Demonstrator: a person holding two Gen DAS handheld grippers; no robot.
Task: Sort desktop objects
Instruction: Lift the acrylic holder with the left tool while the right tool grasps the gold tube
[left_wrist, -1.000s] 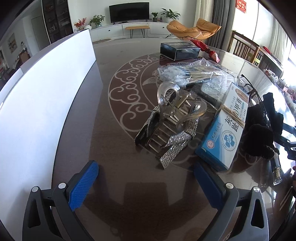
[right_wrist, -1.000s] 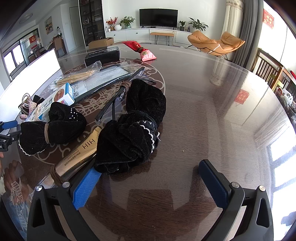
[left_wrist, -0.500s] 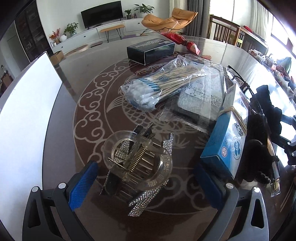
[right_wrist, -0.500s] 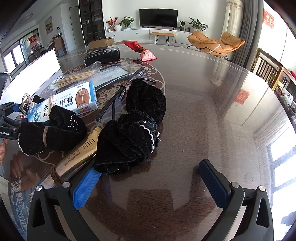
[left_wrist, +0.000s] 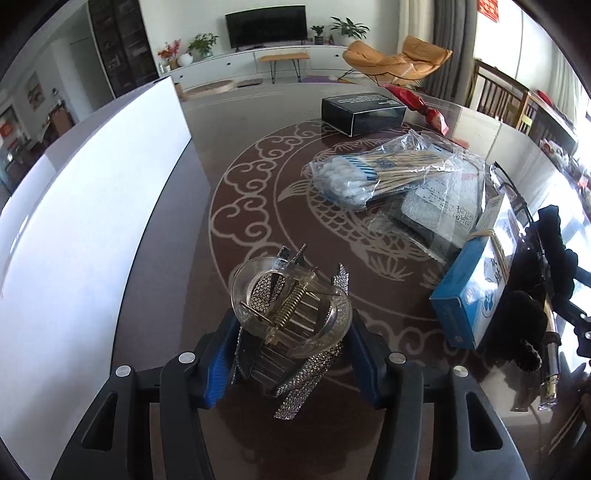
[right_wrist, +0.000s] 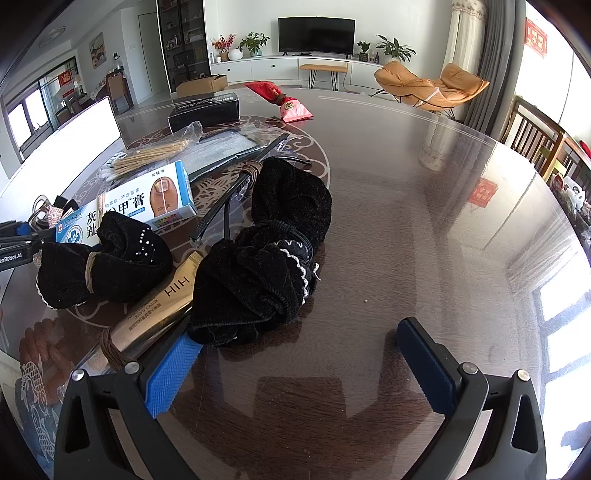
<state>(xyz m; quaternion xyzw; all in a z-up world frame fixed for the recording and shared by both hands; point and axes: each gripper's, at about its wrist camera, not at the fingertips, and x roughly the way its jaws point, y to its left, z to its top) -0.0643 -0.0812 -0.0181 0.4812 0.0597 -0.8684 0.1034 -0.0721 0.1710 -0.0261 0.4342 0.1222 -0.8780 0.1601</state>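
Observation:
A clear claw hair clip bundled with rhinestone clips sits between the blue pads of my left gripper. The jaws are closing, and both pads lie against the bundle's sides. In the right wrist view the same bundle shows at the far left beside the left gripper. My right gripper stands open over the dark table. Its left pad is at the edge of a large black velvet scrunchie, and nothing lies between the pads.
A blue-and-white ointment box, a bag of cotton swabs, a grey packet and a black box lie right of the bundle. A white board runs along the left. A smaller black scrunchie, a gold tube and glasses lie near the right gripper.
The left gripper's pads have come in from wide apart to the sides of the hair clip bundle, which now sits nearer the camera. The right gripper has not moved.

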